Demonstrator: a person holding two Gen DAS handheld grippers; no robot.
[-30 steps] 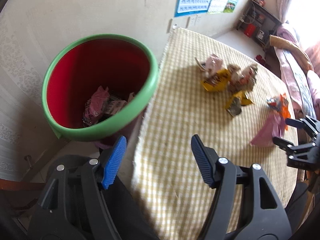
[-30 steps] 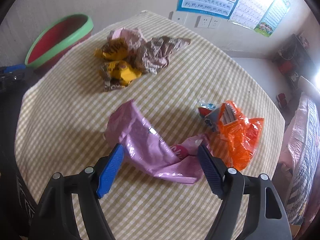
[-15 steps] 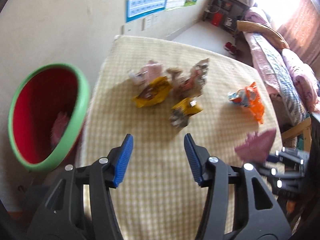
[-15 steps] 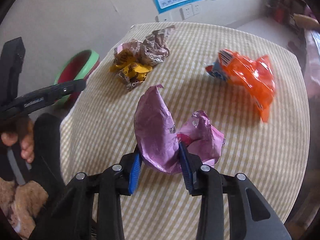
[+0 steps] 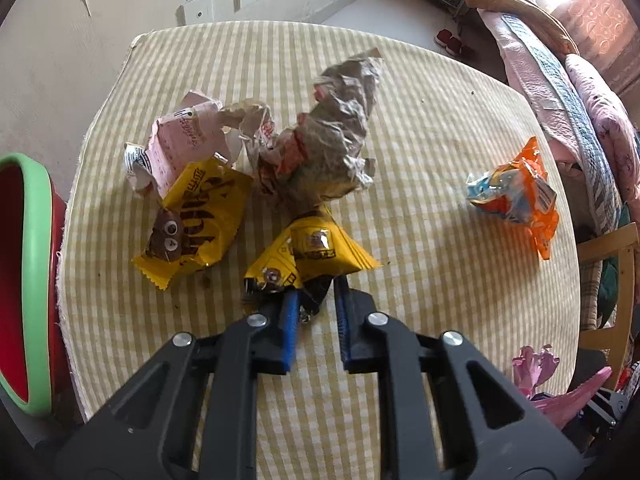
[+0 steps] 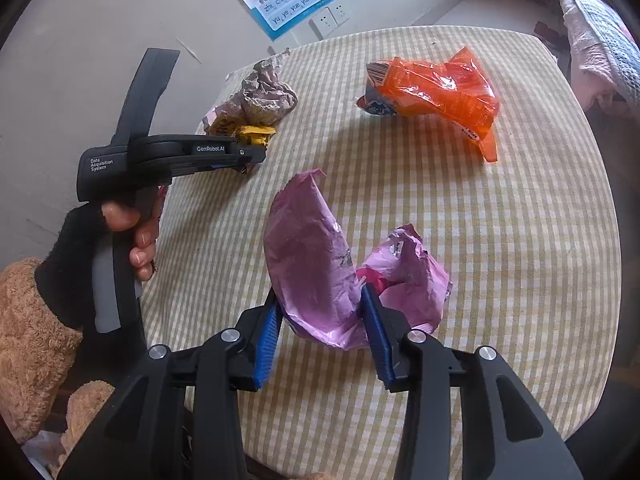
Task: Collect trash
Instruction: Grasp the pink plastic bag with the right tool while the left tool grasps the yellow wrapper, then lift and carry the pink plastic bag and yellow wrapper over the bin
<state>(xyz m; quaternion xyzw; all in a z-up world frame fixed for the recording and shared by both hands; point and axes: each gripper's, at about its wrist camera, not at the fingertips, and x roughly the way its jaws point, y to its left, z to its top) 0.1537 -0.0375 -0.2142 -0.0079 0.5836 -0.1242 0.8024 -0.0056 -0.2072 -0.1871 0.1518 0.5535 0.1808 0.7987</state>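
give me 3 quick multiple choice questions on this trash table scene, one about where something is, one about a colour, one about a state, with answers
1. Where is the bin?
A. at the table's left edge in the left wrist view
B. in the middle of the table
C. beside the orange wrapper

2. What colour is the wrapper held by the right gripper?
A. yellow
B. orange
C. purple

3. What is the left gripper doing?
A. standing wide open above the bin
B. closed on the small yellow wrapper
C. holding the crumpled brown paper

Answers:
1 A: the green rim and red inside show past the checked tablecloth on the left.
2 C: the purple wrapper sits between the blue pads, while the orange wrapper lies far off.
3 B: its jaws have just been closing and now pinch the near corner of the small yellow wrapper; the brown paper lies beyond.
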